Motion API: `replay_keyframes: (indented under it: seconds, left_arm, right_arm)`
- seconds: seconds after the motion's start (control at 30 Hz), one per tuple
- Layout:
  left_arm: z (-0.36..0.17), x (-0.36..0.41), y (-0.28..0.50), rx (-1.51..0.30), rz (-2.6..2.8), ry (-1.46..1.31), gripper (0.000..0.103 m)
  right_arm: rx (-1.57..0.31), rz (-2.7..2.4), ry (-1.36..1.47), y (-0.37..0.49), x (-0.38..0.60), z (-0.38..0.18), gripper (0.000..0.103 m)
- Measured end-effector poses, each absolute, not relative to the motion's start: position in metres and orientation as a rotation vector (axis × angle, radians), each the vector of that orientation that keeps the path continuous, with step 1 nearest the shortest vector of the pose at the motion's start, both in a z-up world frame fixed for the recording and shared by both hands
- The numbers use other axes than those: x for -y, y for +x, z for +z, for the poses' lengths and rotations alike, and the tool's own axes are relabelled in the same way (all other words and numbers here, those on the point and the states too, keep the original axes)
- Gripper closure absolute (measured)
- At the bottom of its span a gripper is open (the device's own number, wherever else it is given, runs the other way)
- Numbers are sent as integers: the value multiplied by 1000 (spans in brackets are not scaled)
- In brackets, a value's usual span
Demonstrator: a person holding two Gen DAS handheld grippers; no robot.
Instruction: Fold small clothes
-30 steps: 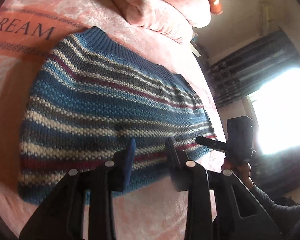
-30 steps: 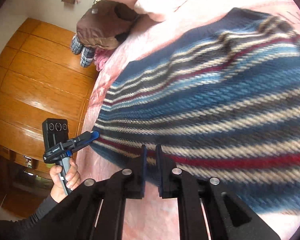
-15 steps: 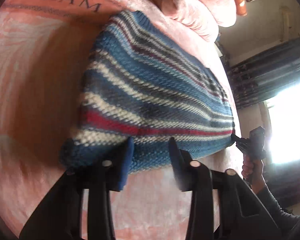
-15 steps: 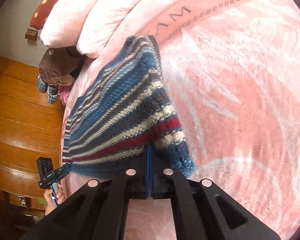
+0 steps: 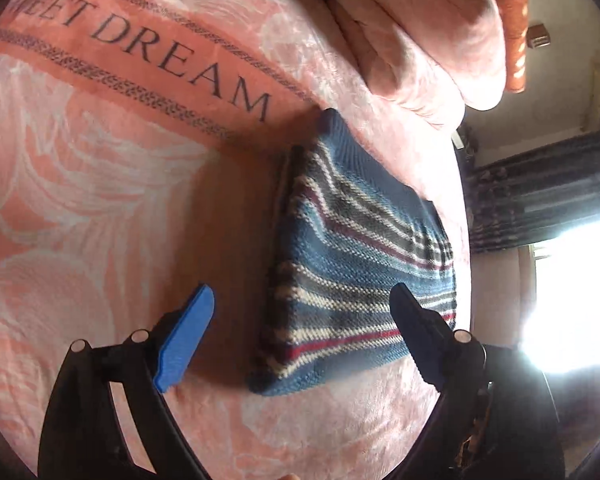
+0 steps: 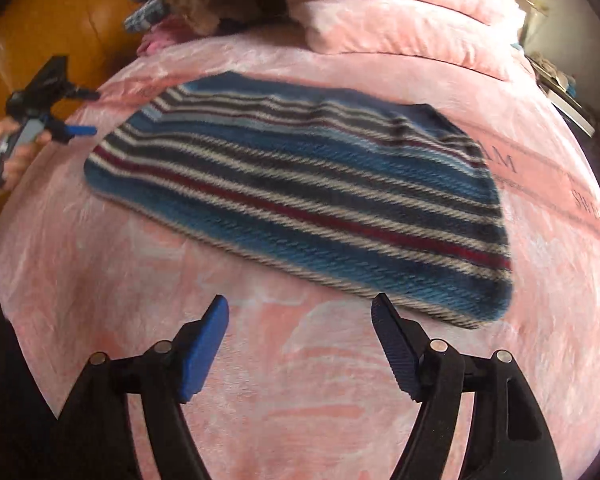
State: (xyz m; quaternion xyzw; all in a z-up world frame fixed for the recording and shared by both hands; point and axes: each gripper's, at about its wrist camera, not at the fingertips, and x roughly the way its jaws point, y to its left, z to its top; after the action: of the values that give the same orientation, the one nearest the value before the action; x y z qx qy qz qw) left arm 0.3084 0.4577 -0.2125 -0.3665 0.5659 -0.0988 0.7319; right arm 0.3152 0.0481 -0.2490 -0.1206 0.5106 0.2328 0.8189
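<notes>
Left gripper (image 6: 76, 114) is off by the bed's left edge, fingers spread wide with nothing in them, and there's loads of bare pink blanket (image 6: 140, 260) around it. The striped knit sweater (image 6: 300, 196) lies folded flat mid-bed, chunky blue, grey, cream and red bands, just short of the plush pillows (image 6: 400, 28). Right gripper (image 6: 300, 316) hangs near its front hem, fingers released too, not touching.
</notes>
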Motion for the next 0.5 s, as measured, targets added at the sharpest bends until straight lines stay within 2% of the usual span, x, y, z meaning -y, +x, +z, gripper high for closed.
replay_keyframes:
  seconds: [0.5]
  left_arm:
    - [-258,-454,378,-1340,-273,-773,13]
  right_arm:
    - [-996,712,-405,302,-230,-270,29]
